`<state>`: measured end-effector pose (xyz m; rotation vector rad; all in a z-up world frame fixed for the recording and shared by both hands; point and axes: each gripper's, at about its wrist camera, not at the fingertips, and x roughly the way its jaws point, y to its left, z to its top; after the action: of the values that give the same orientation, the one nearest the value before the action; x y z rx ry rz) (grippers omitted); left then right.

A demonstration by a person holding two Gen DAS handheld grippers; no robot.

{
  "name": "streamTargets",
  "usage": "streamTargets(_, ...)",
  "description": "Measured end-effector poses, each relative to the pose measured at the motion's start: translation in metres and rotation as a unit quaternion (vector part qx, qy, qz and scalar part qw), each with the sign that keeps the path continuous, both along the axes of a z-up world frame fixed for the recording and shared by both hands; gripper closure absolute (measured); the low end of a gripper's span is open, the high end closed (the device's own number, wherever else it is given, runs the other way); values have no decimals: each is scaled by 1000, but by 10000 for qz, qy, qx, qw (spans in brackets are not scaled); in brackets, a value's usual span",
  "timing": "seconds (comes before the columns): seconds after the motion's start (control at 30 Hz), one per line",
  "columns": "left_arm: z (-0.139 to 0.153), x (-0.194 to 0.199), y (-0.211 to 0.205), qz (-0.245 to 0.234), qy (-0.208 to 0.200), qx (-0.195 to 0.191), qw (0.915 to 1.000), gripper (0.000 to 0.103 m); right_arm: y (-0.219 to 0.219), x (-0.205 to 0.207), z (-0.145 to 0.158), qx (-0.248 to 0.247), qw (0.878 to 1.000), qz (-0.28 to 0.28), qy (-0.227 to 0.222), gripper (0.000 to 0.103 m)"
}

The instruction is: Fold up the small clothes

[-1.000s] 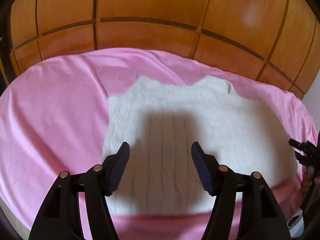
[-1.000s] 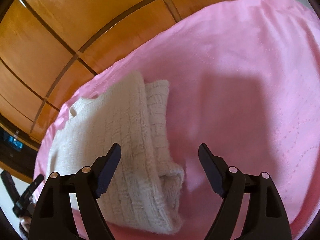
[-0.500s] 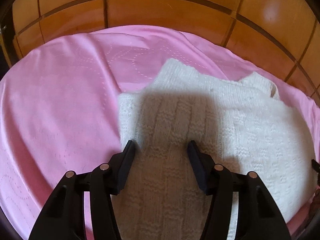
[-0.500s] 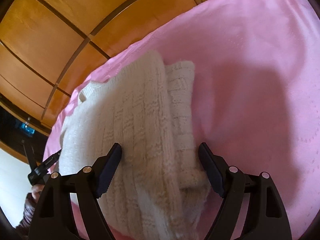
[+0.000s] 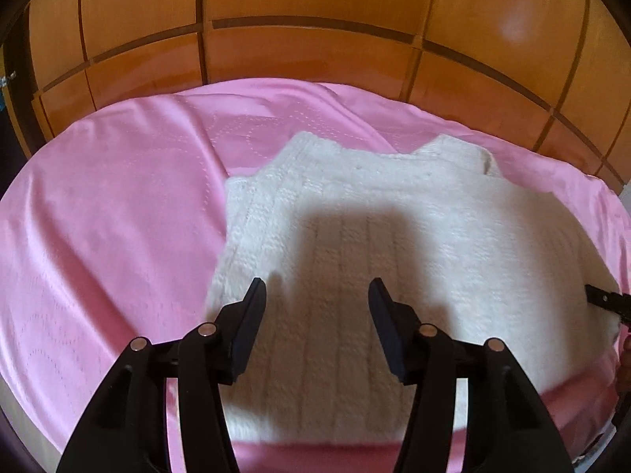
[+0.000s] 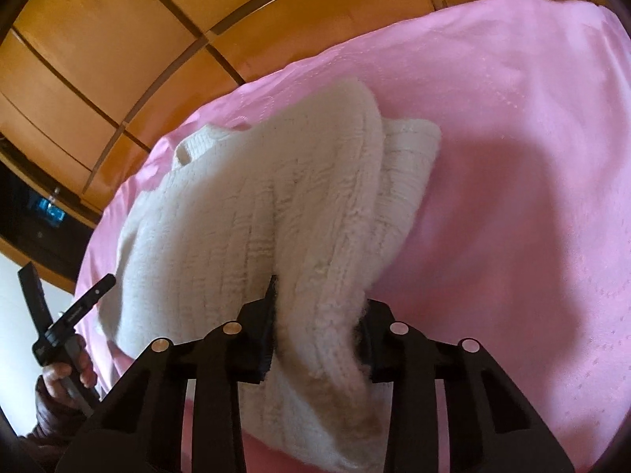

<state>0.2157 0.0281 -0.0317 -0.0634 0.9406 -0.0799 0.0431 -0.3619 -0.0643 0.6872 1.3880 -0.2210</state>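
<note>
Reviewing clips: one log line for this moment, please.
right claw: just closed, gripping white sweater edge | left claw: open above sweater | surface: pink sheet

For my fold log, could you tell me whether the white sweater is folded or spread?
Partly folded: the white sweater has its side turned in, doubled over a layer beneath.

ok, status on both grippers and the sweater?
Right gripper: jaws just closed, shut on sweater edge. Left gripper: open above sweater, nothing between jaws. Sweater on pink sheet. Nothing in the way.
</note>
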Motion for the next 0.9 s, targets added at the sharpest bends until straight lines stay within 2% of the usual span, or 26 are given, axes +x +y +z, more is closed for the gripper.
streamTargets(0.17, 8, -13, 0, -12, -95, -106, 9999, 48, -1, 2, -2, 42, 9998, -60, 194, 70)
streamTargets(0.3, 10, -19, 4, 32, -124, -193, 9997, 47, -3, -2, -10, 106, 9993, -167, 308, 51)
streamTargets(0.47, 14, -26, 8, 52, -193, -227, 9995, 47, -1, -1, -10, 114, 9993, -188, 304, 51)
streamTargets(0.53, 14, -27, 8, 45, -201, -225, 9995, 47, 2, 2, -6, 101, 9995, -88, 295, 63)
streamTargets(0.6, 13, -27, 9, 41, -193, -242, 9995, 47, 7, 6, -2, 67, 9995, -6, 301, 69)
streamTargets(0.9, 6, -26, 13, 81, -97, -299, 9995, 47, 23, 24, 31, -84, 9997, 212, 82, 74)
